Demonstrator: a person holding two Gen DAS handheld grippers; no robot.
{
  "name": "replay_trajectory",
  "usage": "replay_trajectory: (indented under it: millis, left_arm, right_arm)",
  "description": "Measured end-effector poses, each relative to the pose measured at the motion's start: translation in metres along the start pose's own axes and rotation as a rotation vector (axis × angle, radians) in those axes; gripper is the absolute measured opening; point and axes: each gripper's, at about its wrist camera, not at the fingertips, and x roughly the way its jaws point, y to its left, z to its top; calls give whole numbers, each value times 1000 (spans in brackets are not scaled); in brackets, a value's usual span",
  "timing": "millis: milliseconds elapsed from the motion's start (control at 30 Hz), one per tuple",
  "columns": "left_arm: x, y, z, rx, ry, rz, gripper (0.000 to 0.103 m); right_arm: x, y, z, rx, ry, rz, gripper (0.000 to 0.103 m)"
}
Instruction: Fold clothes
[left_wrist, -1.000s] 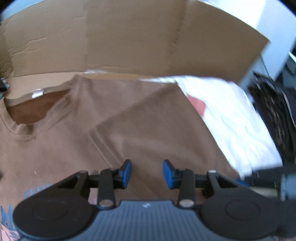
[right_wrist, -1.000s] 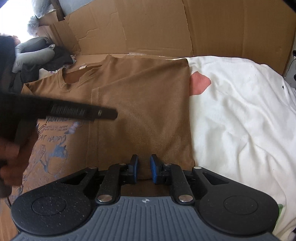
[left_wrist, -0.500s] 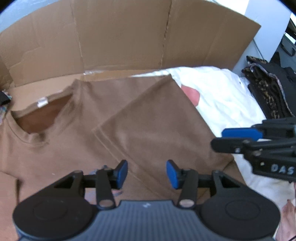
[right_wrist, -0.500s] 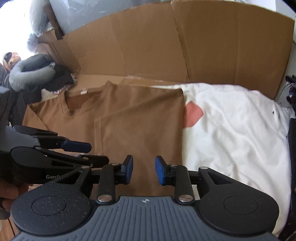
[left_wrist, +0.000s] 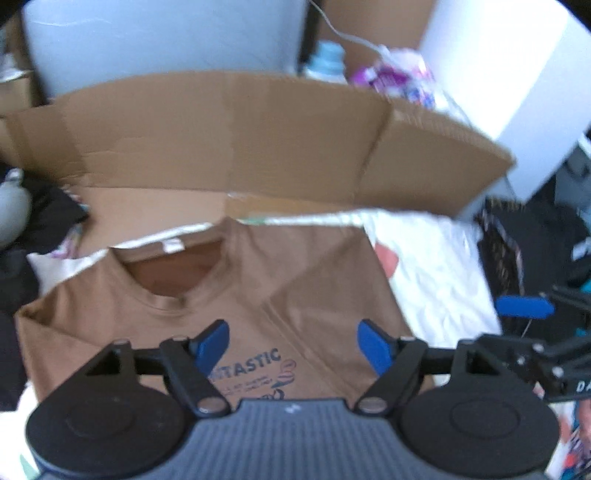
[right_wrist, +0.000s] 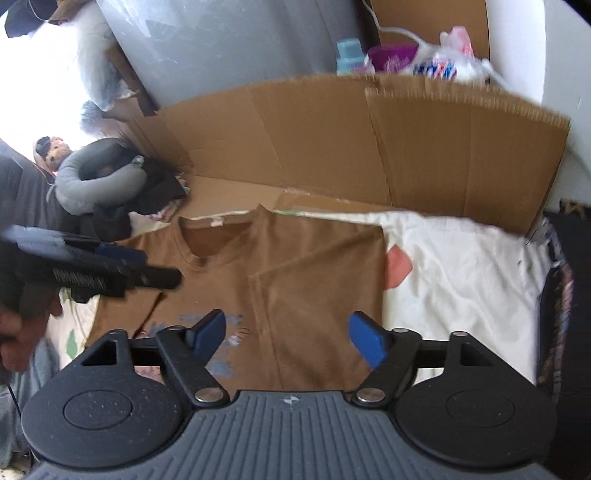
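A brown T-shirt (left_wrist: 236, 295) (right_wrist: 295, 266) with blue print lies flat on white cloth, collar toward the cardboard wall. Its right side is folded over the front, leaving a straight right edge. My left gripper (left_wrist: 293, 341) hovers well above the shirt's printed chest, jaws opening wide, nothing between them. My right gripper (right_wrist: 286, 338) hangs high over the folded part, jaws also opening, empty. In the right wrist view the left gripper (right_wrist: 147, 271) shows at the left, held by a hand (right_wrist: 18, 332). The right gripper's blue fingertip (left_wrist: 524, 306) shows at the right edge of the left wrist view.
A cardboard wall (left_wrist: 258, 136) (right_wrist: 369, 147) stands behind the shirt. White cloth (right_wrist: 461, 277) with a pink patch (right_wrist: 397, 267) spreads to the right. A grey neck pillow (right_wrist: 99, 177) and dark clothes lie at left; patterned dark fabric (left_wrist: 509, 254) at right. Bottles and bags (right_wrist: 406, 59) behind the cardboard.
Both grippers rose well away from the shirt and their jaws went from nearly closed to wide. More of the shirt, the cardboard top and the clutter behind now show.
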Motion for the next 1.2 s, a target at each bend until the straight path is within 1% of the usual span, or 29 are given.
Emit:
replay_trajectory:
  millis: [33,133,267,333,500,533,567,667,733,800,867,900,1033,1100,1200]
  left_arm:
    - [-12,5,5,-18,-3,1,84]
    - [-45,19,21,-72,0,2,85]
    - [-99,33,35,-101,-26,48,86]
    - [-127,39,38,-109,-33,43,92]
    - [-198,60,38,-171,-72,48,93]
    - [-211,65,35,-202,-86,47,93]
    - [-224,71,32,-233,-101,47,93]
    - [-259,86,20,-269,-105,71,93]
    - [-283,99,6,-300,-138,50,100]
    - [-301,110,-8,-304,-145,58,100]
    - [-317,120,-23,-304,-159,81,100]
    - [-323,125,-29,-309,-169,84,100]
    - [-336,146,-61,-350,-178,48,100]
    - [-337,153,-77,-343,-171,56,100]
    - [-338,160,-107,-323,-162,99,100]
  right_arm:
    - [-11,2,5,3,-9,-10,85]
    - [-46,7,26,30,-43,-22,89]
    - [-90,9,49,75,-68,-6,92]
    - [-108,10,57,101,-67,7,93]
    - [-152,19,68,159,-62,41,94]
    - [-161,23,69,155,-64,41,95]
    - [-170,27,71,151,-65,39,95]
    - [-197,39,74,129,-73,43,96]
    - [-217,46,72,121,-87,30,96]
    - [-239,53,69,114,-102,14,96]
    - [-263,60,66,115,-122,3,96]
    - [-275,64,64,114,-133,-2,96]
    - [-316,82,51,88,-154,-16,96]
    - [-331,91,45,62,-153,-3,96]
    - [-342,103,36,29,-138,26,96]
